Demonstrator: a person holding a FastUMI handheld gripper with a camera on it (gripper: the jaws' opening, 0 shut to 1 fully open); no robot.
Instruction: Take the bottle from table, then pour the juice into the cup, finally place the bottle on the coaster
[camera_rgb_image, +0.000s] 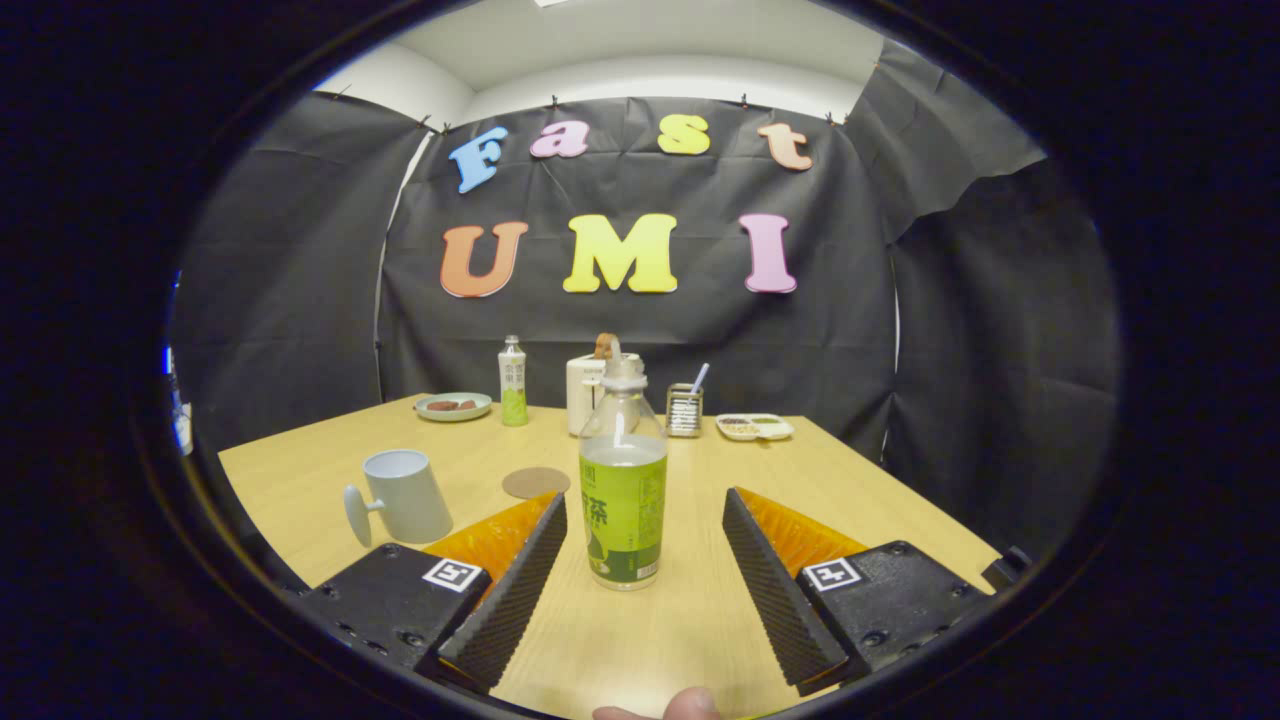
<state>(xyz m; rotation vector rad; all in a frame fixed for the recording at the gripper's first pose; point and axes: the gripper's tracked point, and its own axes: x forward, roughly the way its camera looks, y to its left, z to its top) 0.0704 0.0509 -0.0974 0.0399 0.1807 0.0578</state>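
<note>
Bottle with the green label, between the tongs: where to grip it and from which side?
Grip the bottle on its straight labelled body, below the narrowing shoulder and cap. It stands upright on the table, between the fingertips, so come in level from the near side and close from left and right. The tongs are open, neither finger touching it. The cup and coaster sit clear to the left.
</note>
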